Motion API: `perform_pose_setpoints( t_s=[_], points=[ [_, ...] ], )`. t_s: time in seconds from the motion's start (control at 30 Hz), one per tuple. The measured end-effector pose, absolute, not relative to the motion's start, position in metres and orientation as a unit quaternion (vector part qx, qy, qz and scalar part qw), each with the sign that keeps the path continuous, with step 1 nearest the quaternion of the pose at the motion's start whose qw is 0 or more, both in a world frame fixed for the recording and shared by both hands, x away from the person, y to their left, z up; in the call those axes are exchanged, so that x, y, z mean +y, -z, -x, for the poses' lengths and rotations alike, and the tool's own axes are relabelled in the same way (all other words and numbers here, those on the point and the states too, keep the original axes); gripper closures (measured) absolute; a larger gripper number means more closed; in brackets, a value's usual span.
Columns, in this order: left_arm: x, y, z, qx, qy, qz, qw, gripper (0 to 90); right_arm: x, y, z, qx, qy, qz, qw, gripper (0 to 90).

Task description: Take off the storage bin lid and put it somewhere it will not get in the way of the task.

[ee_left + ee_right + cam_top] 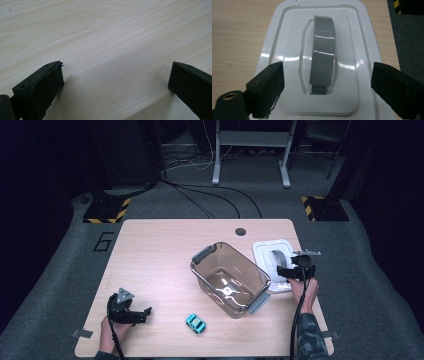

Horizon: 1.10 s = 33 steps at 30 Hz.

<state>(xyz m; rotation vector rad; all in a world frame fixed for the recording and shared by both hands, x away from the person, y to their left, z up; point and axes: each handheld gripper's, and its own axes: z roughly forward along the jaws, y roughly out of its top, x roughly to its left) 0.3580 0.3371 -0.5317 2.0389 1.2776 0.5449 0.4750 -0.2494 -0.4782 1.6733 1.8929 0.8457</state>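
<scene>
Hovering over the white lid (322, 57), the right gripper (327, 85) has its fingers (265, 87) wide apart, one on each side of the grey handle (323, 50), and they press on nothing. The lid lies flat on the surface (150, 255), just right of the clear box (229, 279) and close to the right edge of the surface. The box stands open and looks empty.

I judge the step in hand to be the work with the lid. A next move would need the fingers lowered around the handle and closed on it.

The left gripper (131, 310) rests well to the left of the box, fingers (45, 85) also apart over bare wood. A small blue toy car (196, 323) sits in front of the box. Left of the box there is much free room; right of the lid, very little.
</scene>
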Motion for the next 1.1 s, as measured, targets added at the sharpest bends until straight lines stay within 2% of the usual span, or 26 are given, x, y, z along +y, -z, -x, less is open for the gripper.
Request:
perform_pose_setpoints(
  t_s=[0.57,1.1],
  points=[
    [0.337,0.531,-0.358,0.489,-0.205,-0.782,0.328,0.0,-0.255,0.481,-0.399,0.691,-0.332,-0.592,0.248,1.1],
    [0.337,0.531,-0.358,0.488,-0.206,-0.782,0.329,0.0,-0.240,0.521,-0.354,0.709,-0.302,-0.589,0.244,0.0]
  ],
)
